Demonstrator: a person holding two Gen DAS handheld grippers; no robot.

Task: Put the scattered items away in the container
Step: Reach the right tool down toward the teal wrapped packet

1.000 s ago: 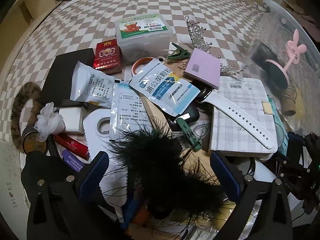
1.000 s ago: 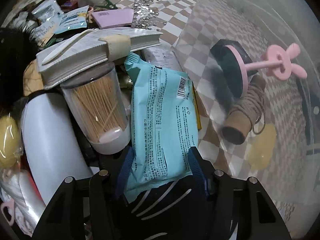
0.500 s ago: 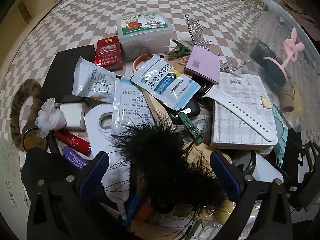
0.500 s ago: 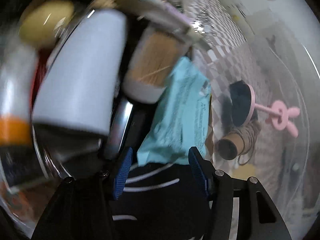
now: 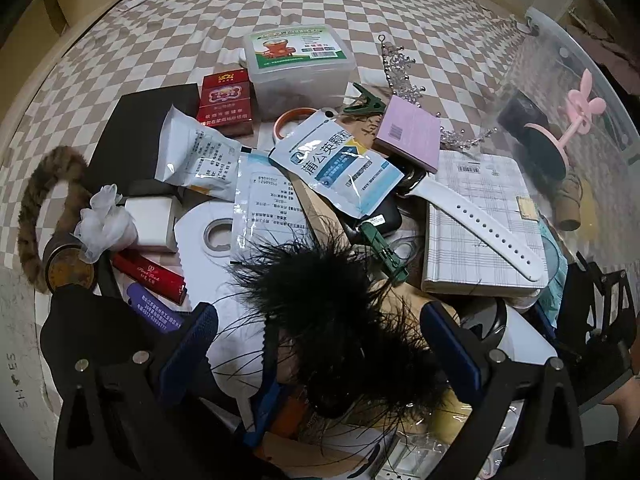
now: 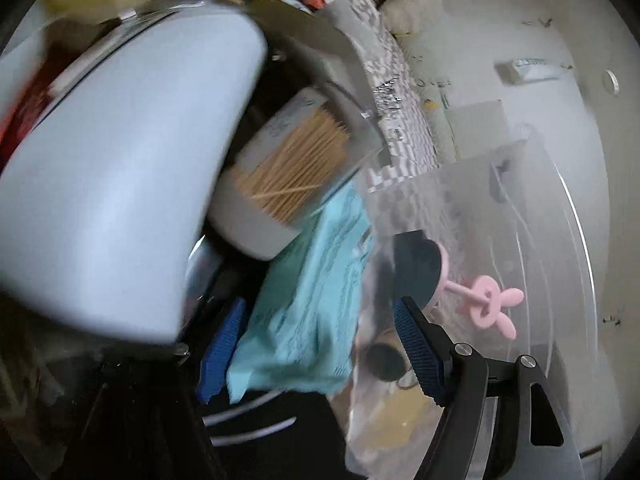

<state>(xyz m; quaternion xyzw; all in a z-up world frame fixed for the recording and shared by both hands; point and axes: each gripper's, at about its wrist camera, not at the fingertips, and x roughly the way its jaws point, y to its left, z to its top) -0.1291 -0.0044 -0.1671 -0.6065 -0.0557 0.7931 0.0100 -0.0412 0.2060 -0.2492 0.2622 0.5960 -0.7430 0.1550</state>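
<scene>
Left gripper [image 5: 320,344] jaws spread around black feather puff [image 5: 340,320] atop clutter

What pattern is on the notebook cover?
Pale grey plaid on white; the notebook shows best in the left wrist view.

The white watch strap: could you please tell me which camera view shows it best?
The left wrist view: the white watch strap lies in full, sharp, diagonally across the plaid notebook. The right wrist view is motion-blurred, and I cannot make it out there.
</scene>
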